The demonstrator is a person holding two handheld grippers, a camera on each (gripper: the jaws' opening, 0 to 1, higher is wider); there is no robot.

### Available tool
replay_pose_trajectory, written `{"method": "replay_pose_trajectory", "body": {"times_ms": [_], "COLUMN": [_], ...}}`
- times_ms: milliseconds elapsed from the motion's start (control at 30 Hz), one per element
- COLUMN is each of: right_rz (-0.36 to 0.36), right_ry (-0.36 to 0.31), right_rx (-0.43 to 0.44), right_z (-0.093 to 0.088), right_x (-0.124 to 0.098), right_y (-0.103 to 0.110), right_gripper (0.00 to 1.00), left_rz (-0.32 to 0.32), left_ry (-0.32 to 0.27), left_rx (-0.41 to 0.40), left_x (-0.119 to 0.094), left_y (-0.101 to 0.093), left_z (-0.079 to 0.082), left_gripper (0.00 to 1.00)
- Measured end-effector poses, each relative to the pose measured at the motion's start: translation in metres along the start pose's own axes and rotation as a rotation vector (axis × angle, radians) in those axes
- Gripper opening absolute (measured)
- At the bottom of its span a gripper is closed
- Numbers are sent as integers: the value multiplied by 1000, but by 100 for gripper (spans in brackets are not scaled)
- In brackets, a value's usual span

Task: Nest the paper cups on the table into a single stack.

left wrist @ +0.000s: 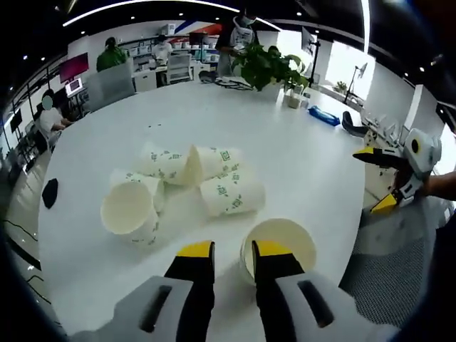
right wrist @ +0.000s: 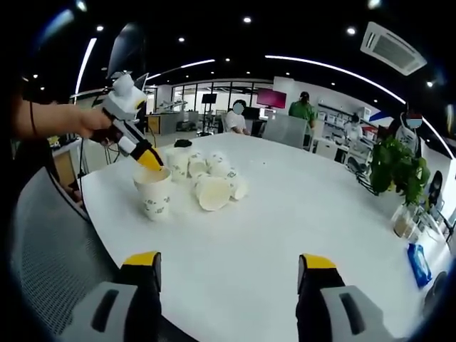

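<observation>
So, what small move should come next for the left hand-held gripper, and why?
Probably carry the upright cup toward the pile of fallen cups and fit it over one of them. The left hand-held gripper looks closed on this cup's rim, one jaw inside and one outside. The other cups lie on their sides on the white table. The right hand-held gripper is open, holding nothing.

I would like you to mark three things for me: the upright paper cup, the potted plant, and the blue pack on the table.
upright paper cup point(right wrist: 155, 200): right gripper view, on its outer wall.
potted plant point(left wrist: 267, 65): left gripper view, on its leaves.
blue pack point(right wrist: 418, 263): right gripper view, on its top face.
</observation>
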State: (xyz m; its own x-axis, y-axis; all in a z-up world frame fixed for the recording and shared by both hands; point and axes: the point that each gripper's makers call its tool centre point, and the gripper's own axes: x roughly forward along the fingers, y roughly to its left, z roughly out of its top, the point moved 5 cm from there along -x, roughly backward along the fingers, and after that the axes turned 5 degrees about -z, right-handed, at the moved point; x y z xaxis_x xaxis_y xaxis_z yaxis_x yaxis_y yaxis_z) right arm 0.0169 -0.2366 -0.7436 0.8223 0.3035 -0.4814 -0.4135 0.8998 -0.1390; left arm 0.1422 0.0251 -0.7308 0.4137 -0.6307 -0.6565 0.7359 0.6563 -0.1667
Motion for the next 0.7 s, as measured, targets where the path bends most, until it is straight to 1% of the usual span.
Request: {"method": "replay_pose_trajectory", "body": {"times_ms": [67, 167, 267, 367, 433, 500, 633, 667, 700], "right_rz": [1, 2, 2, 11, 18, 18, 22, 22, 23], "right_ry": [2, 0, -7, -22, -40, -44, -54, -54, -62], "right_rx": [0, 0, 6, 18, 30, 33, 39, 39, 45], "right_z": [0, 0, 1, 3, 5, 6, 7, 7, 9], "right_x": [0, 0, 0, -1, -1, -1, -1, -2, -2], "right_y": [0, 0, 0, 1, 2, 2, 2, 2, 3], "right_gripper": [77, 77, 78, 80, 82, 83, 84, 85, 85], "left_rz": [5, 19, 38, 58, 68, 75, 101, 108, 111], "left_ry": [-15, -42, -53, -71, -79, -85, -92, -93, -93], "left_rx": [0, -3, -3, -1, 2, 1, 6, 6, 6], "left_x": [-4, -9, -9, -17, -21, -21, -25, -27, -28], "left_y": [-1, 3, 12, 18, 22, 28, 33, 40, 42], "left_z": [3, 8, 8, 15, 18, 18, 24, 25, 26], "left_gripper": [23, 27, 32, 35, 36, 36, 38, 39, 39]}}
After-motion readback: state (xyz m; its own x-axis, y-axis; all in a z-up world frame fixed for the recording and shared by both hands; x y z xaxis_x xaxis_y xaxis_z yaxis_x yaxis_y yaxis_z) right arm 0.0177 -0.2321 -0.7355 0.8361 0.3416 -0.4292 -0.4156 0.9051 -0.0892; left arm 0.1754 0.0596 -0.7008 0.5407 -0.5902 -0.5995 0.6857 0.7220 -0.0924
